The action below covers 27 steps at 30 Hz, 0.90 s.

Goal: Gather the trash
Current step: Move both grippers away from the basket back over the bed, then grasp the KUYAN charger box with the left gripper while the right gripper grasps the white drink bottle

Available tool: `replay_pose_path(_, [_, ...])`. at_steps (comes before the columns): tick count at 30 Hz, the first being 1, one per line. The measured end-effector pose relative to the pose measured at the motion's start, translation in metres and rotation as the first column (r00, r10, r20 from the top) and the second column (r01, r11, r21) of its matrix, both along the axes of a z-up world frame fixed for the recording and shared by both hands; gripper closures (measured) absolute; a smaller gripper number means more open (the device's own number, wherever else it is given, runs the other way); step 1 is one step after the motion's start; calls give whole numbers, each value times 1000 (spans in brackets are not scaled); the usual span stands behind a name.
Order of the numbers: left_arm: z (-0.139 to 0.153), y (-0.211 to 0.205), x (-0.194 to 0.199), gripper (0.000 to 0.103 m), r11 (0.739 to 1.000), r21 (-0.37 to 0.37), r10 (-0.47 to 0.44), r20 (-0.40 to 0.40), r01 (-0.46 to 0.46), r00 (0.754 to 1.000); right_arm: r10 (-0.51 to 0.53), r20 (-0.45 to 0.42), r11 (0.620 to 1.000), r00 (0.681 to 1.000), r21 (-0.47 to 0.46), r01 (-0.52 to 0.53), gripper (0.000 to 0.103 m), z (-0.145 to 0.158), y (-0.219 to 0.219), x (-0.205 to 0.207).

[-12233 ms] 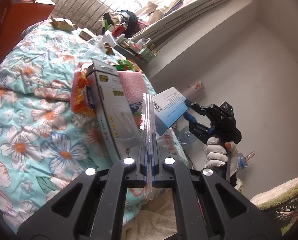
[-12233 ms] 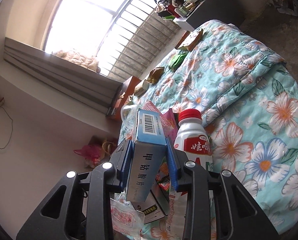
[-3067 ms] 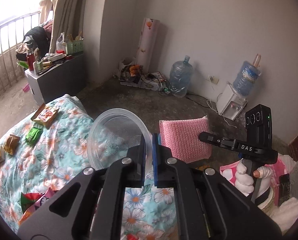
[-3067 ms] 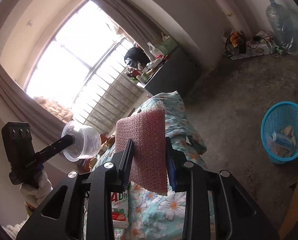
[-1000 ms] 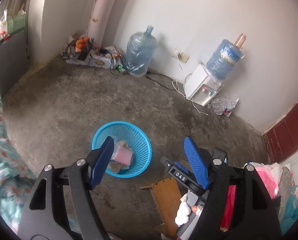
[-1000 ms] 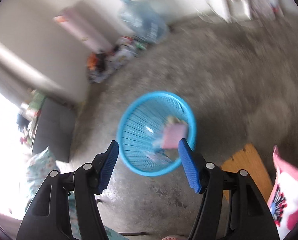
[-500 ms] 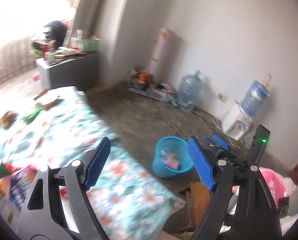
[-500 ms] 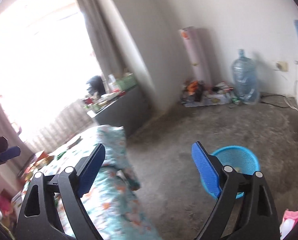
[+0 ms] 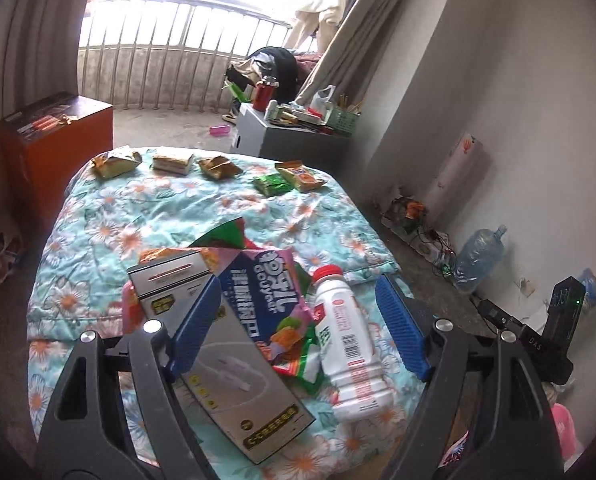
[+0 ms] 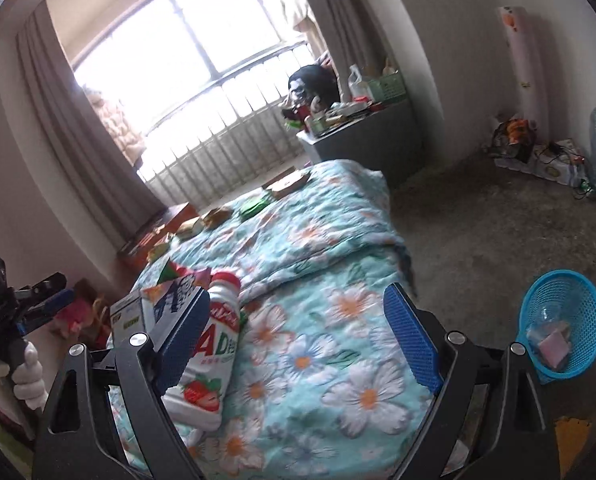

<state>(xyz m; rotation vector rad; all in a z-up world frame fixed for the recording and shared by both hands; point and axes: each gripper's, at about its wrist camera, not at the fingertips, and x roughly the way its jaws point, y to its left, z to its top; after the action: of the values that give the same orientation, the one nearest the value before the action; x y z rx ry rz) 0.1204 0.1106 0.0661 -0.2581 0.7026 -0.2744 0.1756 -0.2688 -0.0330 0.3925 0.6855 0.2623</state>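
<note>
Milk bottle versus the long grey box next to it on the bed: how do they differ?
The milk bottle is round, white, with a red cap and red print; the grey box is flat and rectangular with yellow labels. The box lies partly under the purple snack packet; the bottle has nothing on top of it. Both lie flat on the floral quilt, ungrasped.

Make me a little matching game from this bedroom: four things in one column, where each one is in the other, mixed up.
Things:
1. white bottle
2. blue basket
3. pink sponge
4. green wrapper

Places:
A. inside the basket
B. far end of the bed, near the window
C. lying on the bedspread, between the left gripper's open fingers in its camera view
D. on the concrete floor beside the bed

Pairs: 1-C, 2-D, 3-A, 4-B
</note>
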Motion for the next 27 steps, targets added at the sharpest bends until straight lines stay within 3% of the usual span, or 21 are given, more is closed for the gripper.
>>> replay_pose_path(5, [-16, 26, -4, 28, 998, 25, 49, -14, -49, 999, 114, -109, 993, 987, 48, -109, 17, -13, 42, 16])
replay_pose_path(11, [-48, 33, -12, 25, 996, -50, 71, -126, -78, 989, 191, -190, 981, 963, 80, -178, 17, -25, 87, 34])
replay_pose_path(17, [-95, 18, -7, 22, 987, -50, 136, -272, -155, 953, 201, -288, 980, 936, 50, -195, 17, -46, 112, 57])
replay_pose_path(21, [-114, 18, -6, 22, 980, -43, 168, -328, -192, 930, 210, -354, 977, 912, 50, -205, 18, -63, 122, 68])
replay_pose_path(24, [-116, 18, -5, 22, 977, -64, 169, -333, -202, 927, 216, -372, 976, 903, 50, -213, 31, -71, 126, 69])
replay_pose_path(25, [-115, 18, -4, 22, 978, -65, 168, -324, -199, 931, 206, -377, 978, 903, 58, -199, 39, -73, 122, 70])
replay_pose_path(27, [-114, 16, -2, 22, 979, -62, 164, -313, -192, 936, 214, -387, 975, 897, 131, -177, 40, -79, 111, 71])
